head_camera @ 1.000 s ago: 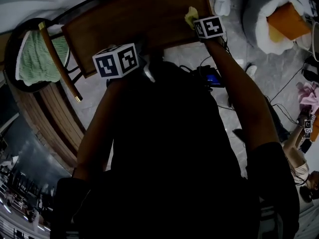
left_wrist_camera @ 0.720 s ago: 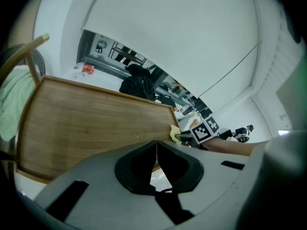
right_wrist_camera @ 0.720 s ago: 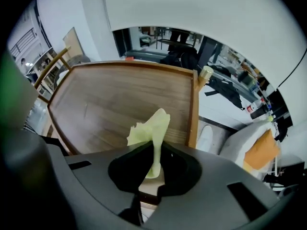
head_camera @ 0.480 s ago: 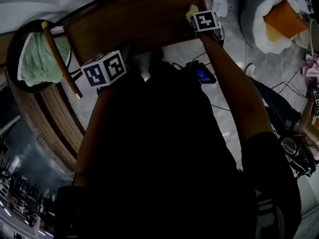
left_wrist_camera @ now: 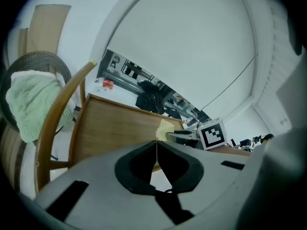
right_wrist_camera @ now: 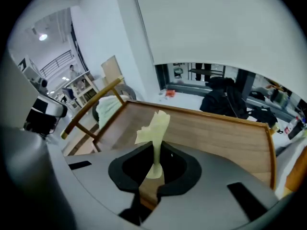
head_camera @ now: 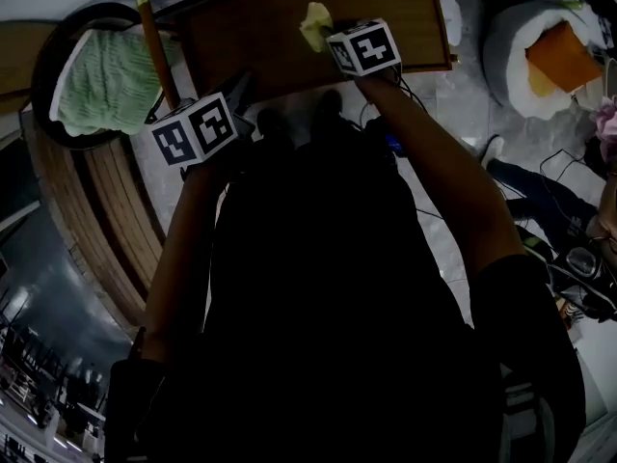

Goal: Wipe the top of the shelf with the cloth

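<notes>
My right gripper (right_wrist_camera: pixel 156 153) has its fingers (right_wrist_camera: pixel 125 167) clenched on the pale yellow cloth (right_wrist_camera: pixel 153 127), which sticks up in a crumpled tuft above them. In the head view the cloth (head_camera: pixel 315 24) sits over the brown wooden top of the shelf (head_camera: pixel 260 37), about midway along it and near the back. My left gripper (left_wrist_camera: pixel 156 146) is pressed shut with nothing between its fingers, and it hangs by the shelf's near left corner, well apart from the cloth. Just left of the shelf stands a round wicker chair (head_camera: pixel 43 61) with a curved wooden arm and a light green towel (head_camera: pixel 108 80) draped over it.
</notes>
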`<move>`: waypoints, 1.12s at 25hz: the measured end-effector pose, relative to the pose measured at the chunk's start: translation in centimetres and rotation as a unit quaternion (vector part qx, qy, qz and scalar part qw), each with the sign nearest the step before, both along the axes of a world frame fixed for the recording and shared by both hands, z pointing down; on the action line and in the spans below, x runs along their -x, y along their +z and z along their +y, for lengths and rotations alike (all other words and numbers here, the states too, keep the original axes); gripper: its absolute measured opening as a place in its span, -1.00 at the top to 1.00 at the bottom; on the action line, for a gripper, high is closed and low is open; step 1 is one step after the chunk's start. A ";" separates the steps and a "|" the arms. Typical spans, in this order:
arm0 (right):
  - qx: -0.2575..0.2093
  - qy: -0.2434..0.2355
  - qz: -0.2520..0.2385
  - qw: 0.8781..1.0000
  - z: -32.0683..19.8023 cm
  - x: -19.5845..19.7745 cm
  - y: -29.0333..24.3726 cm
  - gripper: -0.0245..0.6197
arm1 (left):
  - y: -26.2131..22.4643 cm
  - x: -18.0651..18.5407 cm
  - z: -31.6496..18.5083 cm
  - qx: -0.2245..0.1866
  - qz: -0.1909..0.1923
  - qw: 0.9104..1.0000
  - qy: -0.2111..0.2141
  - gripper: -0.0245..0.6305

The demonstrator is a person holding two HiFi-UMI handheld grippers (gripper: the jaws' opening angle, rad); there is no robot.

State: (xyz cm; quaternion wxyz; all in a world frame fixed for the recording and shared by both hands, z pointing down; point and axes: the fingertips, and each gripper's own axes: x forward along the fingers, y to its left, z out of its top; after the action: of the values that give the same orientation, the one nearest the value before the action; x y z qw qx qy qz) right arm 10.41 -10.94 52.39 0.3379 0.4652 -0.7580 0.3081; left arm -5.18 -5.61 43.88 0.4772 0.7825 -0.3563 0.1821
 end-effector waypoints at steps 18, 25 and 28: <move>0.016 -0.134 -0.050 0.990 2.1 23.5 1.5 0.78 | 0.6 13.7 2.7 0.000 0.002 0.999 -0.047 0.88; 0.070 -0.177 -0.049 0.980 5.0 28.0 5.9 0.78 | 1.3 14.4 3.7 0.009 0.000 0.999 -0.045 0.88; 0.087 -0.181 -0.037 0.979 5.5 28.5 7.4 0.78 | 1.6 14.6 3.9 0.013 -0.002 0.999 -0.048 0.88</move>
State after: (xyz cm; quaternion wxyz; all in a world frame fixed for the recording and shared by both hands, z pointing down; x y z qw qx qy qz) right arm -18.05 -5.45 59.83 0.3992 0.2776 -0.8115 0.3241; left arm -19.77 -1.69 45.45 0.4952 0.7576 -0.3921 0.1647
